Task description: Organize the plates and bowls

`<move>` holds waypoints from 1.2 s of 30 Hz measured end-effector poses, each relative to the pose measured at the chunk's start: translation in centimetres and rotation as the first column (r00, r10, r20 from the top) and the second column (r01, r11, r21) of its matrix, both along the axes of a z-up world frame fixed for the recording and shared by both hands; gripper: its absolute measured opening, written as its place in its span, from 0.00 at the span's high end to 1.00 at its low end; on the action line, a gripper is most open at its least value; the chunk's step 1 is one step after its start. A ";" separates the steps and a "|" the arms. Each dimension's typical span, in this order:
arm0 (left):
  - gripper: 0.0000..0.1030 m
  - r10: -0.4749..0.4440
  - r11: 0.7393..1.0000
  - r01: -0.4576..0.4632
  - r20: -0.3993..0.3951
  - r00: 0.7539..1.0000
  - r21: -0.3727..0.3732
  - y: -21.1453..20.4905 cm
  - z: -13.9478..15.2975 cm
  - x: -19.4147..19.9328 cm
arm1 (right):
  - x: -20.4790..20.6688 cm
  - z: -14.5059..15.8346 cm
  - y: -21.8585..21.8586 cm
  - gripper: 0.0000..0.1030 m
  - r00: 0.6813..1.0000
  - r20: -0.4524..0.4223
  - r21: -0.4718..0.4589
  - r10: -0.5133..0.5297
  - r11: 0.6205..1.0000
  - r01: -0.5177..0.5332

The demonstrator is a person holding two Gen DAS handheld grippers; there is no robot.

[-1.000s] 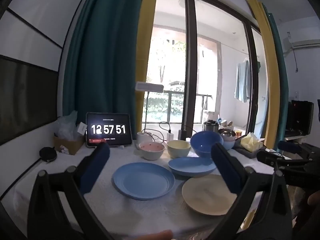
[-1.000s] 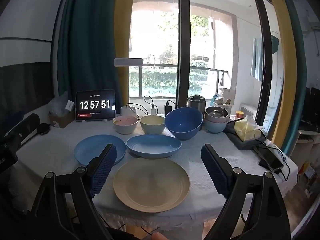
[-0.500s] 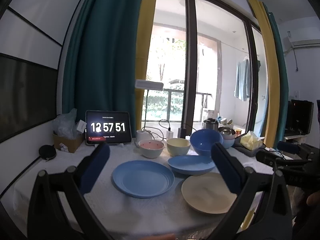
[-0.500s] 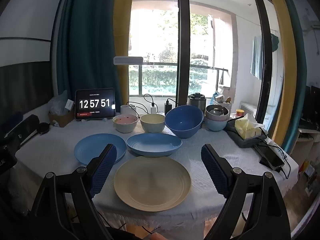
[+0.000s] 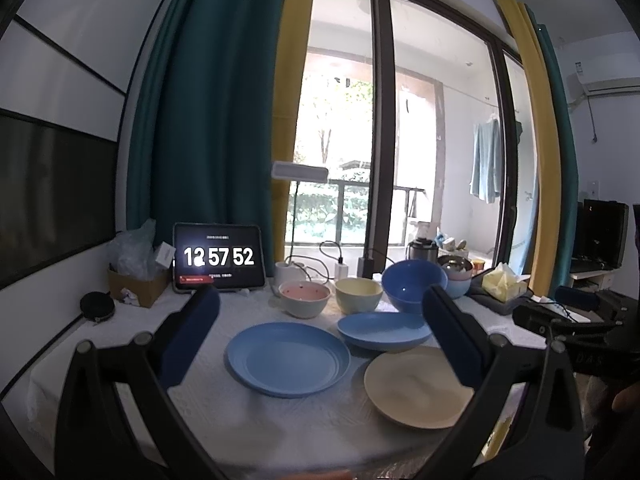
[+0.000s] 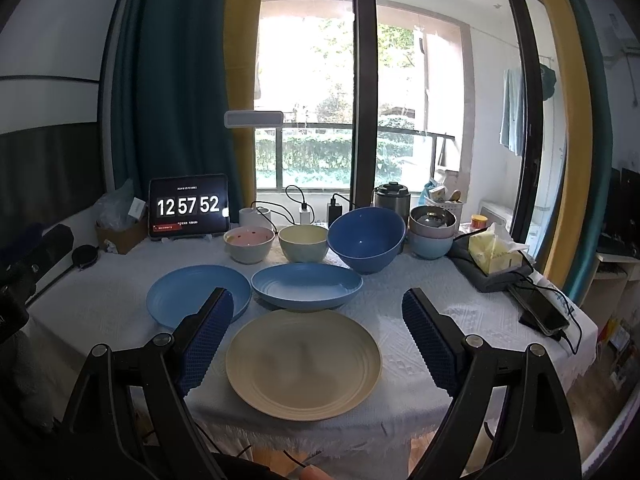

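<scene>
White tablecloth (image 6: 400, 308), tablet clock (image 6: 188, 210) reading 12 57 52

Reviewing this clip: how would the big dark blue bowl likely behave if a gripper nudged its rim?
The big dark blue bowl already sits tilted, so it would probably rock or tip further. Its glossy wall looks slippery for the pads. It seems a rigid, light plastic-like ware, likely to slide toward the yellow bowl beside it.

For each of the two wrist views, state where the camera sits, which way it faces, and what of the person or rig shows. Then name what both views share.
Left wrist: behind the open left gripper, facing the window over the blue plate; a fingertip shows at right.
Right wrist: behind the open right gripper, facing the window over the cream plate.
Shared: both plates, big blue bowl, clock tablet.
</scene>
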State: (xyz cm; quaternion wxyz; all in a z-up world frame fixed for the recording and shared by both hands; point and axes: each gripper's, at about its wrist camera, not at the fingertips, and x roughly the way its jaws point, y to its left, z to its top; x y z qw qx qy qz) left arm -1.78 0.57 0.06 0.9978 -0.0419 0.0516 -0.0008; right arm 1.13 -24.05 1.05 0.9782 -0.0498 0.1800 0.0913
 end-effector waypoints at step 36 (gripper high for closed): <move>0.01 0.007 1.000 -0.007 -0.005 1.000 -0.010 0.2 0.4 0.2 | 0.1 -0.5 0.0 0.13 1.000 -0.015 -0.002 -0.001 1.000 0.001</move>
